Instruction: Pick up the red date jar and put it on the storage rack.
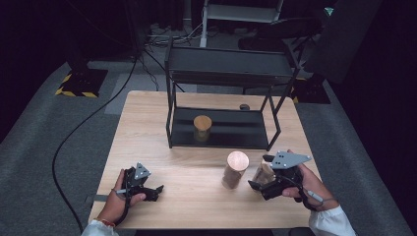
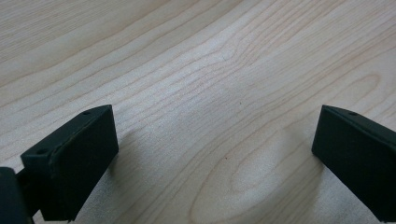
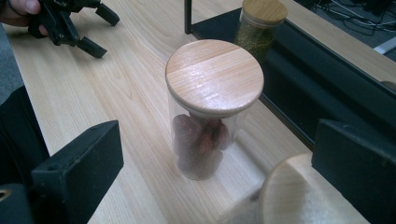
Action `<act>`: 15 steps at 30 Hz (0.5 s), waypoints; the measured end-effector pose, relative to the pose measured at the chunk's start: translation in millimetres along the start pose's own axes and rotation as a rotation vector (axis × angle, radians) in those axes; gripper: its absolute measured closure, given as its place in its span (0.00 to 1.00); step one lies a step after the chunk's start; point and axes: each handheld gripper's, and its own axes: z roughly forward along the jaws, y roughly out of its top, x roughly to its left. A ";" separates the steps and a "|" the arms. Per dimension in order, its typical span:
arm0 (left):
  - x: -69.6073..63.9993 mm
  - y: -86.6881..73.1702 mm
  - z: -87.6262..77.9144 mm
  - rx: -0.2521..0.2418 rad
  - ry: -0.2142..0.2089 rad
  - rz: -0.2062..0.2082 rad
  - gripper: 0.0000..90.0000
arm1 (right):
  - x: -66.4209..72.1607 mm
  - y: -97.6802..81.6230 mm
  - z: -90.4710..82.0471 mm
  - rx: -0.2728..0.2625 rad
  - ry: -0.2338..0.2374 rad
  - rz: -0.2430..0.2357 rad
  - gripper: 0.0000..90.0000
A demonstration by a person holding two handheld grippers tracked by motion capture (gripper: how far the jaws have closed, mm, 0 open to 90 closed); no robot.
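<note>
A clear jar with a round wooden lid stands on the table in front of the black rack; it holds reddish-brown pieces. A second wooden-lidded jar stands just right of it, low between the jaws of my right gripper, close to the right jaw. My right gripper is open and faces the first jar. A third jar with green contents sits on the rack's lower shelf. My left gripper rests open near the front left over bare wood.
The black two-level metal rack stands at the table's far middle, its lower shelf just behind the jars. A small dark object lies behind it. Bare wood lies between the grippers. Cables run over the floor at the left.
</note>
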 end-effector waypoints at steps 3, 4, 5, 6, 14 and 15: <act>0.0 0.1 0.0 0.000 0.000 0.000 0.00 | -0.8 5.6 4.5 0.013 0.001 -0.002 0.02; 0.0 0.0 0.0 0.000 0.000 0.001 0.00 | -1.0 7.6 6.0 0.018 0.003 -0.008 0.02; 0.0 0.1 0.0 0.000 0.000 0.000 0.00 | -0.4 9.8 7.6 0.024 0.001 -0.013 0.02; 0.0 0.0 0.0 0.000 0.000 0.000 0.00 | 0.5 11.9 9.1 0.029 -0.002 -0.021 0.02; -0.2 0.0 0.0 0.000 0.001 0.000 0.00 | 0.6 26.9 21.7 0.069 0.018 -0.049 0.02; -0.2 -0.1 0.0 0.000 0.001 0.000 0.00 | 0.5 29.1 23.1 0.077 0.019 -0.051 0.02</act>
